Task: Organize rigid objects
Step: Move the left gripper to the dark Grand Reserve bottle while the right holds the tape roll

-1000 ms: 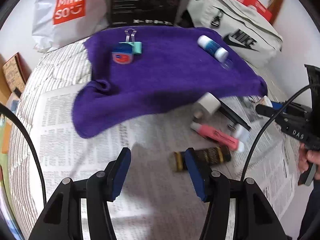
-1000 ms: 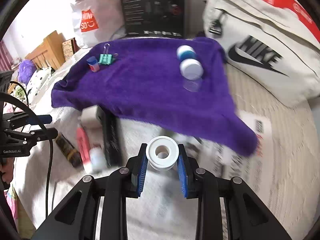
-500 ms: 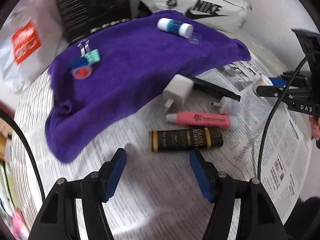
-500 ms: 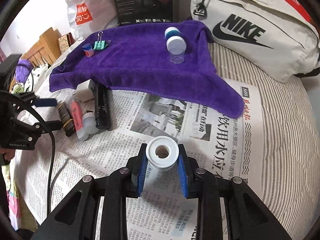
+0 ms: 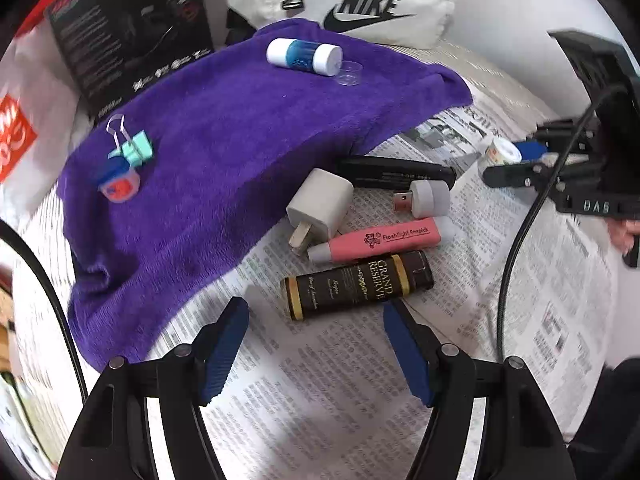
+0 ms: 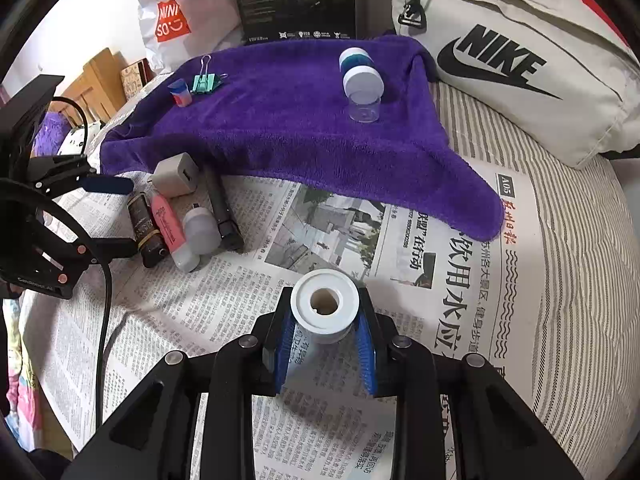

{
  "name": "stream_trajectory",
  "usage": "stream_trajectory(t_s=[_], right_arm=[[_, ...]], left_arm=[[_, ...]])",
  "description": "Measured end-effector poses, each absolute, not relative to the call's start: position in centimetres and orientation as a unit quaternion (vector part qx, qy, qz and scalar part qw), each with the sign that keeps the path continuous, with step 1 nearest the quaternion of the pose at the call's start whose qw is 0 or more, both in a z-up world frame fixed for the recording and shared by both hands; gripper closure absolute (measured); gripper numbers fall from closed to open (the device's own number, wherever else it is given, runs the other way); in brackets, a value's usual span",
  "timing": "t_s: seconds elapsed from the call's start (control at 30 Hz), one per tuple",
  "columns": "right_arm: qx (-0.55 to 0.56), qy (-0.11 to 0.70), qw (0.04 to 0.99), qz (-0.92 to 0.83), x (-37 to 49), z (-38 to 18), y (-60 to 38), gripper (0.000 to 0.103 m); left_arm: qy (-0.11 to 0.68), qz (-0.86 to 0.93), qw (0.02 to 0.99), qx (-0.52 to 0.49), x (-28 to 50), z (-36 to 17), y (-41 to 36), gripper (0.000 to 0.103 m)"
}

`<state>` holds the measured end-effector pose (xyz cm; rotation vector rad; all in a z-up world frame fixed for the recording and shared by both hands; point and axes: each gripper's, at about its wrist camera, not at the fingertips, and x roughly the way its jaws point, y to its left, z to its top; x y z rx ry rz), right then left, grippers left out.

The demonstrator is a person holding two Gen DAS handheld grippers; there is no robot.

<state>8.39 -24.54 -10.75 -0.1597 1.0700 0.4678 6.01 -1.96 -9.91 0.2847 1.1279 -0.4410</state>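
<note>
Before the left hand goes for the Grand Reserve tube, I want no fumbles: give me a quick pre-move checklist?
1. Left tongs open: ok.
2. Grand Reserve tube ahead between the fingers: ok.
3. Clearance from pink tube: not ok, they lie side by side, nearly touching.
4. Right tongs holding white roll: ok.
5. Free spot on purple towel: ok.
6. Tube's weight: cannot tell.

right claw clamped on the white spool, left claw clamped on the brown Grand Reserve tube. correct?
Half right. The right claw is shut on the white spool, but the left claw is open and holds nothing; the brown tube lies on the newspaper ahead of its fingers, as the left wrist view shows.
</note>
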Motion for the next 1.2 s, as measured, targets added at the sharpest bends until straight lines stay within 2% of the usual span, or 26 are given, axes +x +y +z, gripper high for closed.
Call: stream_trajectory(t_s=[0.4,0.6,0.8,0.83,1.0,1.2], right_arm=[[-0.066,0.504,0.831,0.224,8.1,-10.6,-25.5,0.074],[-0.061,0.503,0.832,0.226,7.9,-10.6,-26.0,0.074],[-0.063,0.501,0.832,0.228,7.8,-10.7,-26.0,0.074],[-0.063,0.501,0.832,0.228,7.8,-10.7,-26.0,0.074],[-0.062,0.500,0.833,0.229,7.8,-10.8,-26.0,0.074],[-0.060,0.501,0.832,0.232,7.8,-10.8,-26.2,0.074]], left_arm=[[0.533,-0.154,0.831,0.040,5.4,-8.8,-3.2,0.035],[0.531,-0.117,0.836,0.080,5.9,-9.4,-4.9,0.033],[0.540,-0.091,0.832,0.087,4.9,-9.6,-3.2,0.027],[0.544,-0.083,0.830,0.091,4.7,-9.7,-2.8,0.029],[0.529,-0.107,0.840,0.052,4.0,-8.7,-2.2,0.029],[0.527,-0.091,0.835,0.131,5.2,-9.8,-6.0,0.029]])
